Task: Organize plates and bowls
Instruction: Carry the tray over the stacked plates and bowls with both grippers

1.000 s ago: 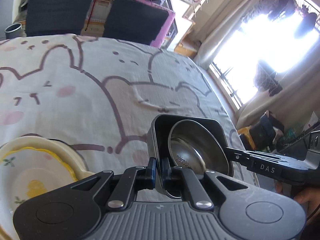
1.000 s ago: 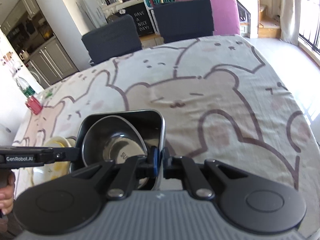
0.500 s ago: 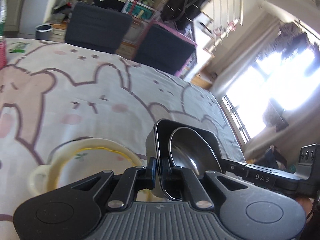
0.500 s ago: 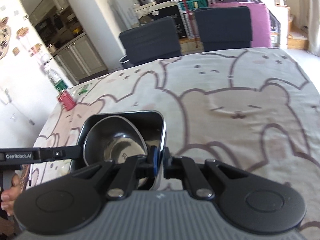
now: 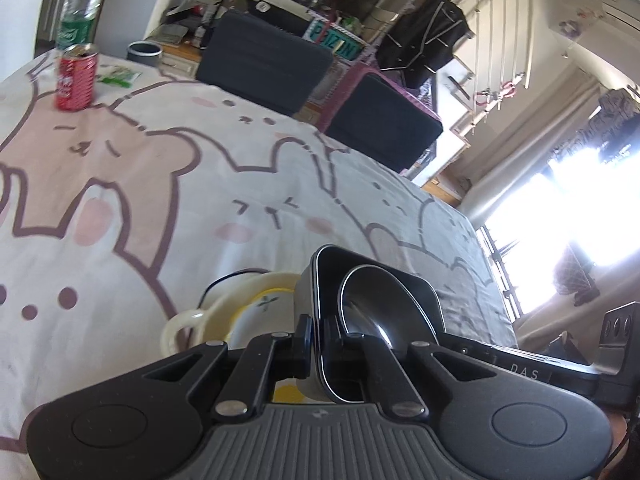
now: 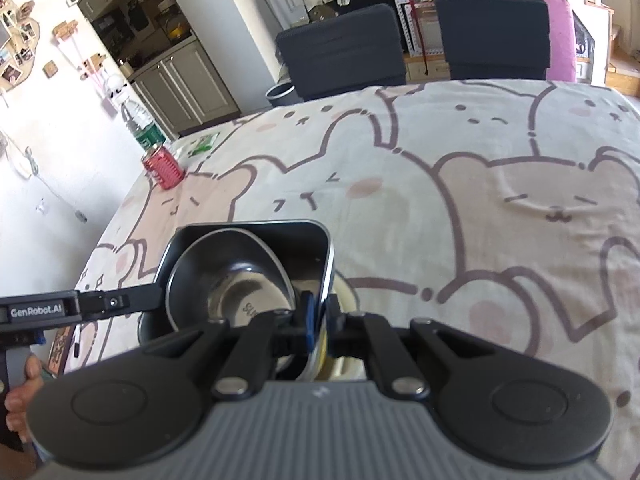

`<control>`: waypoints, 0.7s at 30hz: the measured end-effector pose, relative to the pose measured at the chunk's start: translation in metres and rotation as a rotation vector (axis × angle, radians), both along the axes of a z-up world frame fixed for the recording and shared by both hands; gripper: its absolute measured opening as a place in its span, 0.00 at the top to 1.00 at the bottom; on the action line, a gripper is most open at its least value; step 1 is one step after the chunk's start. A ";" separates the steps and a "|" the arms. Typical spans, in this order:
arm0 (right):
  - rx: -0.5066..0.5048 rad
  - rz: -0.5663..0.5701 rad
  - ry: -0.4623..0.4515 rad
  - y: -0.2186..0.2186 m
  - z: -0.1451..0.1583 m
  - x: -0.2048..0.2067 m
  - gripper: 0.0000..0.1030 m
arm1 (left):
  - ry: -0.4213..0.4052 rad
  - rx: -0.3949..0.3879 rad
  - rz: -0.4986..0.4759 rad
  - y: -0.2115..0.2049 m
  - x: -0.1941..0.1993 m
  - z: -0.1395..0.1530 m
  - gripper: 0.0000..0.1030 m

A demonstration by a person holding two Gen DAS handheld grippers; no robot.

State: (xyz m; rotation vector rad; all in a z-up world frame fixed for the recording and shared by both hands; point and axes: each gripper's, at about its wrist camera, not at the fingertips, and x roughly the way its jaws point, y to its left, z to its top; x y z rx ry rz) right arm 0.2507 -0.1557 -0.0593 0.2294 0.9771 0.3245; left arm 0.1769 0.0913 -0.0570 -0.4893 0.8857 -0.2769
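A black square dish holds a round steel bowl tilted inside it. My left gripper is shut on the dish's left wall. My right gripper is shut on its right wall. Both hold the dish just above a cream dish with a yellow rim and handle, which also shows under the black dish in the right wrist view. Whether the two dishes touch cannot be told.
A table with a bear-print cloth. A red can and a plastic bottle stand at the far left corner. Two dark chairs stand behind the table.
Both grippers have carried the black dish with the steel bowl to the left, over the cream dish. The can and bottle have come into view.
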 end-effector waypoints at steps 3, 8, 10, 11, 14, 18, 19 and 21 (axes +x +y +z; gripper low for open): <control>-0.014 0.016 0.021 0.011 -0.007 0.001 0.93 | 0.019 0.000 0.011 0.007 -0.002 -0.007 0.95; -0.034 0.035 0.048 0.026 -0.015 0.004 0.93 | 0.040 0.008 0.018 0.014 -0.003 -0.015 0.95; -0.042 0.043 0.057 0.030 -0.018 0.004 0.93 | 0.049 0.012 0.020 0.016 -0.002 -0.017 0.95; -0.045 0.045 0.060 0.033 -0.019 0.005 0.93 | 0.053 0.013 0.021 0.017 -0.002 -0.019 0.95; -0.052 0.054 0.071 0.037 -0.022 0.006 0.93 | 0.064 0.016 0.021 0.019 -0.001 -0.022 0.95; -0.061 0.061 0.085 0.040 -0.025 0.007 0.93 | 0.075 0.019 0.018 0.020 -0.001 -0.025 0.94; -0.064 0.063 0.089 0.040 -0.025 0.007 0.92 | 0.077 0.020 0.018 0.020 -0.001 -0.026 0.94; -0.070 0.066 0.095 0.041 -0.026 0.008 0.92 | 0.082 0.023 0.016 0.020 0.000 -0.027 0.94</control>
